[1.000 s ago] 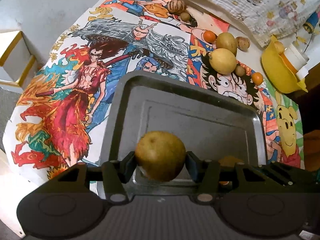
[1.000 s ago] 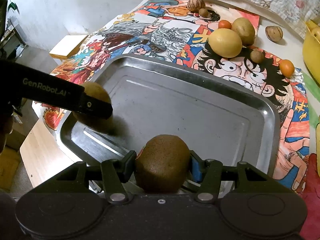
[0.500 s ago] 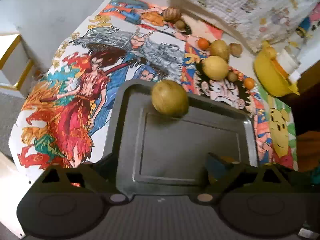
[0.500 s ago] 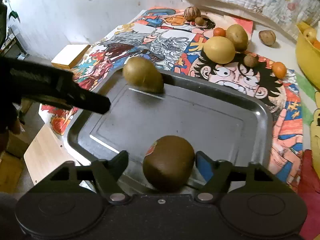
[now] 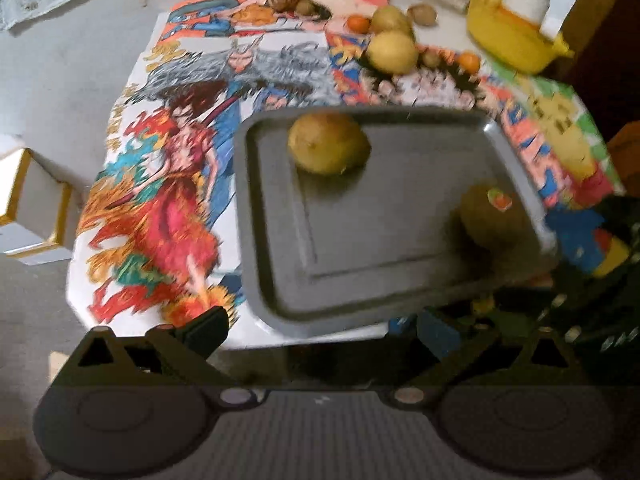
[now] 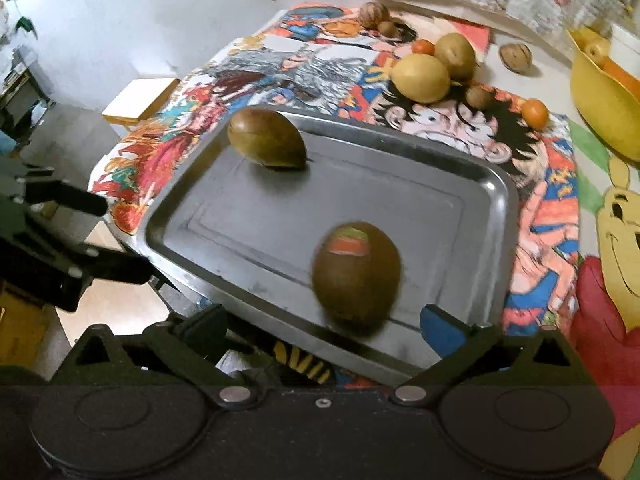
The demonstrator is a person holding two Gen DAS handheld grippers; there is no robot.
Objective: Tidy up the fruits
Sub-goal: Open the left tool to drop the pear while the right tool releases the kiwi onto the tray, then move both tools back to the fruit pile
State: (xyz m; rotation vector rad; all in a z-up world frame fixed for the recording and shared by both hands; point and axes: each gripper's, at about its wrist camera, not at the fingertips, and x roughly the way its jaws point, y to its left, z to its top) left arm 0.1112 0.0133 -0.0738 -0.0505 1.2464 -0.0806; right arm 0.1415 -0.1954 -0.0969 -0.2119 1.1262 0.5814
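Observation:
A metal tray (image 5: 264, 240) (image 6: 488, 208) lies on the cartoon-print cloth. A yellow-brown pear (image 5: 328, 143) (image 6: 266, 138) rests at the tray's far left corner. A brown kiwi with a sticker (image 6: 356, 278) (image 5: 494, 216) rests near the tray's near right edge. My left gripper (image 5: 320, 330) is open and empty, pulled back over the tray's near edge. My right gripper (image 6: 322, 326) is open and empty just behind the kiwi. The left gripper also shows at the left of the right wrist view (image 6: 72, 240).
Beyond the tray lie a yellow lemon-like fruit (image 6: 422, 78), a pear (image 6: 456, 54), small oranges (image 6: 535, 113), walnuts (image 6: 515, 56) and small brown fruits (image 6: 479, 97). A yellow bowl (image 6: 600, 96) stands at the far right. A white box (image 6: 140, 98) is on the left.
Both grippers let go of their fruit and drew back. The pear rolled to the tray's far left corner; the kiwi now lies on the tray in front of the right gripper.

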